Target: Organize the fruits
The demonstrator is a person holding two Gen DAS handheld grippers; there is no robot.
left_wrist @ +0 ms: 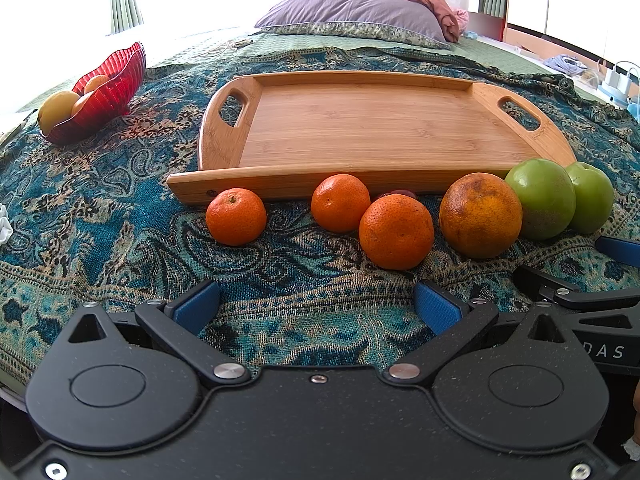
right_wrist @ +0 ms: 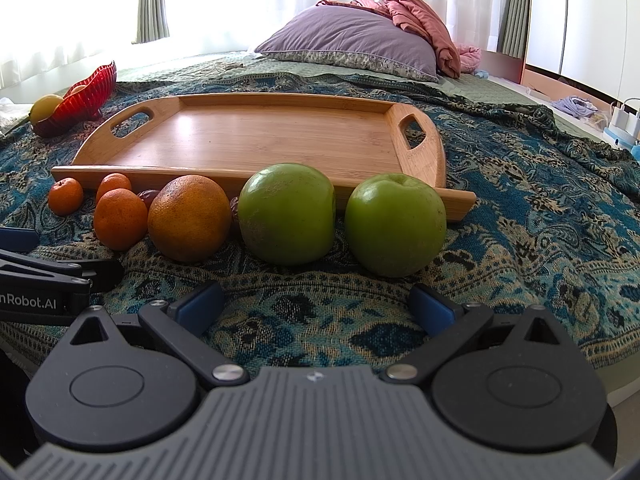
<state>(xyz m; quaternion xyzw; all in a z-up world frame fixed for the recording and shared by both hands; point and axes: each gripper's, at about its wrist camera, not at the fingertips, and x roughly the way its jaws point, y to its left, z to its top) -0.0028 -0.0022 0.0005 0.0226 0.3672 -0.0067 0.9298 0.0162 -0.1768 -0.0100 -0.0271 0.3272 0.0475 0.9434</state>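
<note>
An empty wooden tray point(left_wrist: 360, 128) lies on the patterned bedspread; it also shows in the right wrist view point(right_wrist: 256, 136). Along its near edge sit three small tangerines point(left_wrist: 236, 216) point(left_wrist: 340, 202) point(left_wrist: 396, 232), a large orange point(left_wrist: 480, 216) point(right_wrist: 188, 218) and two green apples point(right_wrist: 288, 214) point(right_wrist: 394, 224). Small dark dates point(right_wrist: 147, 198) peek out behind the fruit. My left gripper point(left_wrist: 316, 306) is open and empty, short of the tangerines. My right gripper point(right_wrist: 316, 306) is open and empty, short of the apples.
A red glass bowl point(left_wrist: 108, 84) with yellow and orange fruit stands at the far left. A purple pillow point(left_wrist: 352, 12) and pink blanket lie at the back. The bed's edge drops off at the right, with chargers point(right_wrist: 624, 124) on the floor.
</note>
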